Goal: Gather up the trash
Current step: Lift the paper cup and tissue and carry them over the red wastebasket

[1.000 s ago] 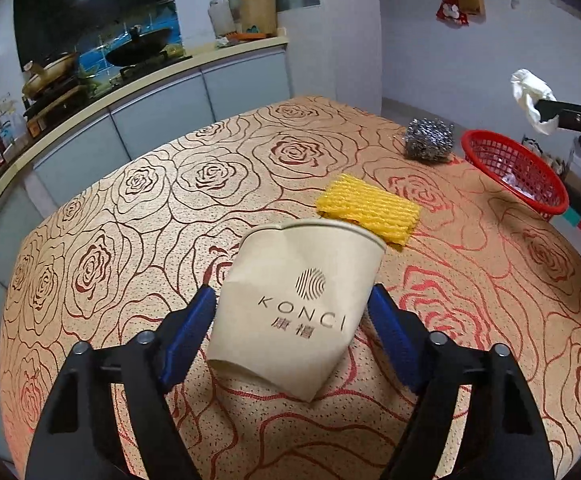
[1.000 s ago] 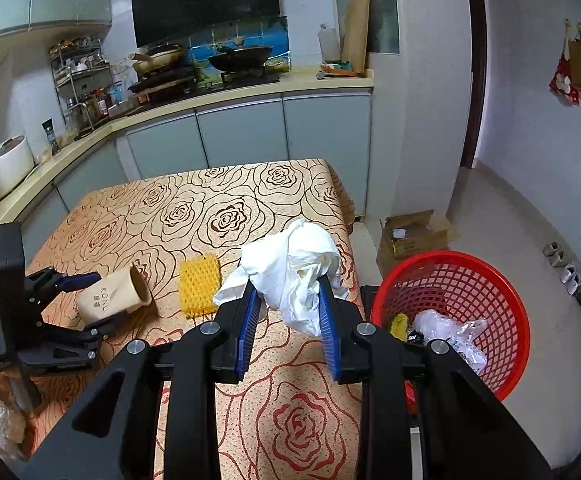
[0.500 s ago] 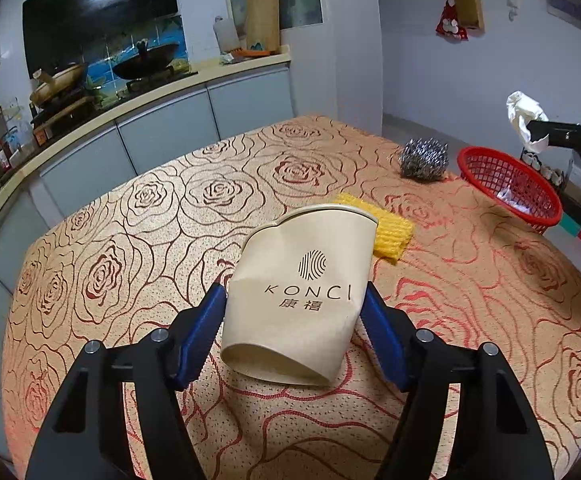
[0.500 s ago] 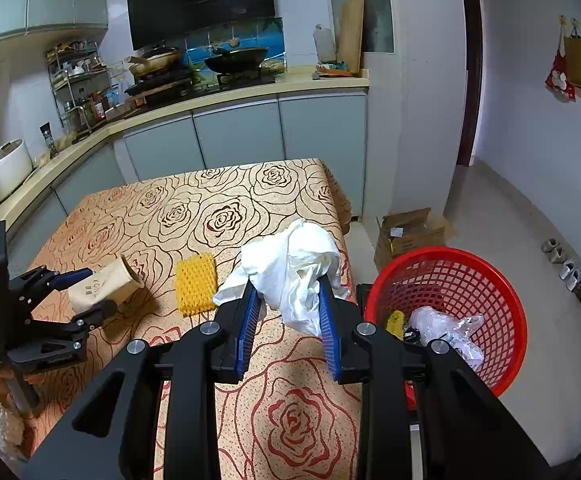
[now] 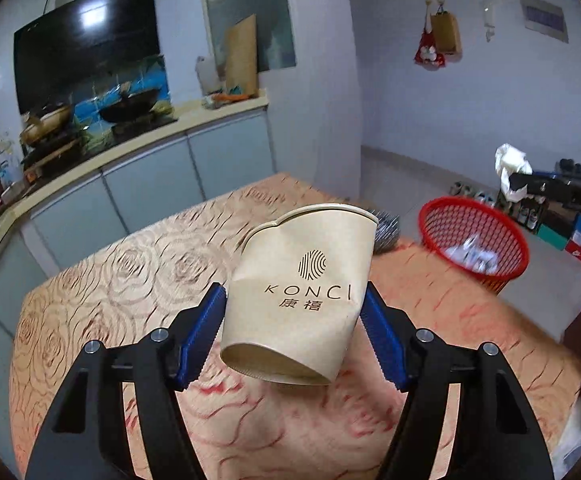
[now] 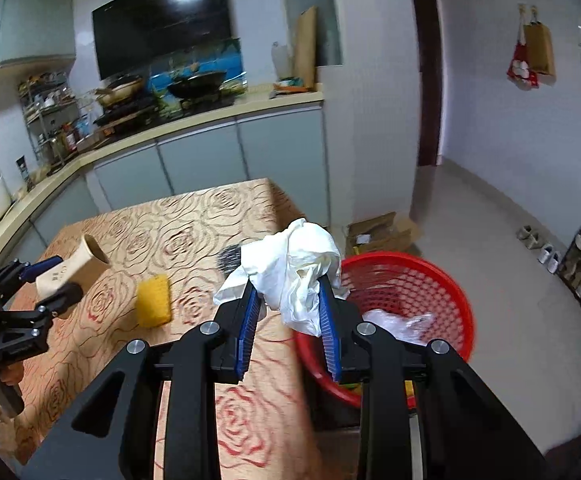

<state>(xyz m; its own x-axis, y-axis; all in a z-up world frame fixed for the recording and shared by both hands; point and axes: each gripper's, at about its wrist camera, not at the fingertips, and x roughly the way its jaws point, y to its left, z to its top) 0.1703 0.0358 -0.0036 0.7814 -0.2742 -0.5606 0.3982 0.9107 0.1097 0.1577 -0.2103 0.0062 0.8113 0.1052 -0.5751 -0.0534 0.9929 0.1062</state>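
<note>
My left gripper (image 5: pixel 294 332) is shut on a dented tan paper cup (image 5: pixel 302 292) printed KONCI and holds it in the air above the rose-patterned table (image 5: pixel 130 280). The cup also shows in the right wrist view (image 6: pixel 78 266). My right gripper (image 6: pixel 288 312) is shut on a crumpled white tissue (image 6: pixel 294 268), held just left of the red mesh basket (image 6: pixel 418 284). The basket (image 5: pixel 474 240) stands off the table's right side and holds white trash. A yellow sponge (image 6: pixel 153 300) and a steel wool ball (image 5: pixel 386 230) lie on the table.
A kitchen counter (image 6: pixel 210 120) with a stove and pans runs behind the table. A cardboard box (image 6: pixel 382 232) and shoes (image 6: pixel 538 244) lie on the floor beyond the basket. The table's right edge borders the basket.
My left gripper closed on the cup and lifted it off the table. My right gripper with the tissue moved closer to the basket.
</note>
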